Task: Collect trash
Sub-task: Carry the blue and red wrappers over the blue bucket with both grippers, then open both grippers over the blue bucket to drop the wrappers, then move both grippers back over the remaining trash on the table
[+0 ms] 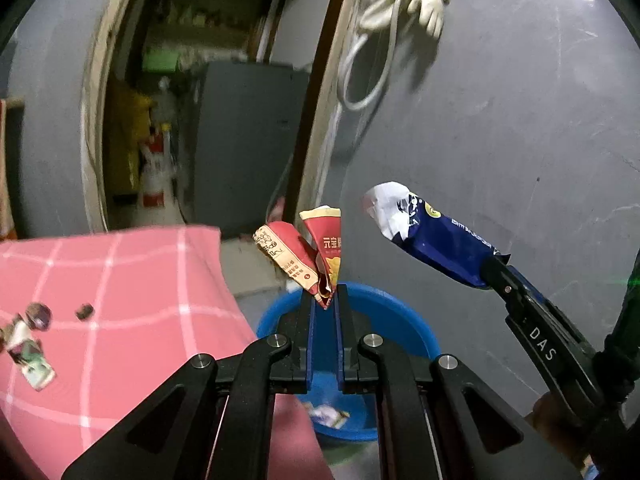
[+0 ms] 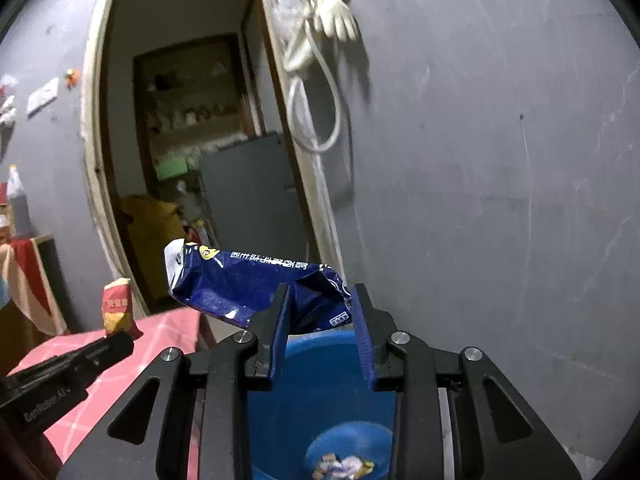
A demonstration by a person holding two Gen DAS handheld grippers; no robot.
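Note:
My left gripper (image 1: 325, 300) is shut on a crumpled red snack wrapper (image 1: 308, 256) and holds it above the blue bucket (image 1: 416, 334). My right gripper (image 2: 318, 304) has its jaws partly apart with a blue and white wrapper (image 2: 240, 284) lying across the fingertips, above the same blue bucket (image 2: 320, 392). The right gripper also shows in the left wrist view (image 1: 494, 268) with the blue wrapper (image 1: 436, 240) at its tip. Some scraps of trash (image 2: 344, 464) lie at the bucket's bottom. The red wrapper also shows in the right wrist view (image 2: 117, 308).
A table with a pink checked cloth (image 1: 120, 312) stands left of the bucket, with small bits of trash (image 1: 28, 340) on it. Behind is a grey wall (image 2: 480, 200) with a hanging white hose and glove (image 2: 320, 40), and an open doorway (image 2: 192, 140).

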